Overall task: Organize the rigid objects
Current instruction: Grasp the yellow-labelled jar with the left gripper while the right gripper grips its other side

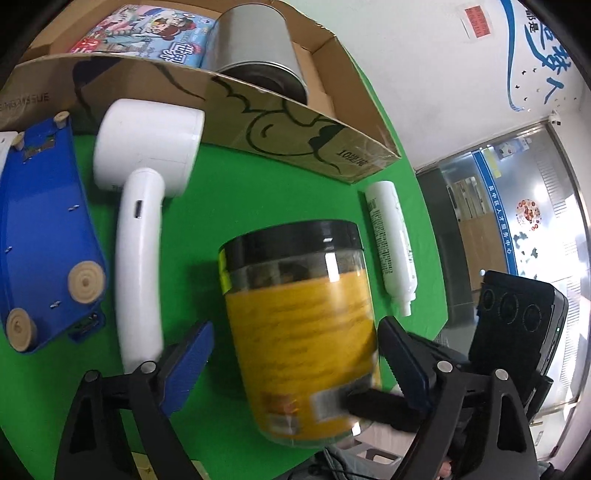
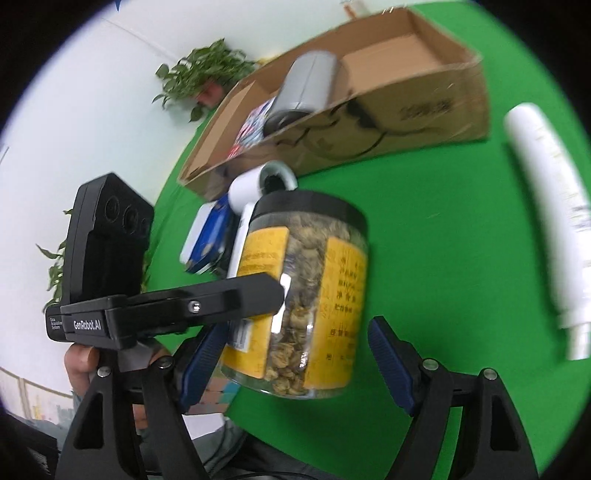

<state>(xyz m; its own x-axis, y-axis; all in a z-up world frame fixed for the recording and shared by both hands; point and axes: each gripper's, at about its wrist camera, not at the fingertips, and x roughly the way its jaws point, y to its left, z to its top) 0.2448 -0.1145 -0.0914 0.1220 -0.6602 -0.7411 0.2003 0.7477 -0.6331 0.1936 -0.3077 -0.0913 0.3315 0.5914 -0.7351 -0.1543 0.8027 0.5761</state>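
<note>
A clear jar (image 1: 301, 325) with a black lid and a yellow label stands between both grippers; it also shows in the right wrist view (image 2: 306, 295). My left gripper (image 1: 295, 354) is open, its blue pads on either side of the jar with gaps. My right gripper (image 2: 295, 354) is open around the jar too; one of its fingers (image 1: 380, 406) touches the jar's base. A cardboard box (image 1: 295, 136) at the back holds a grey tin (image 1: 258, 40) and a colourful pack (image 1: 147, 33).
A white handheld device (image 1: 144, 206) and a blue toy with wooden wheels (image 1: 40, 229) lie left of the jar. A white tube (image 1: 391, 243) lies to its right on the green table (image 1: 229, 192). A potted plant (image 2: 199, 77) stands behind the box.
</note>
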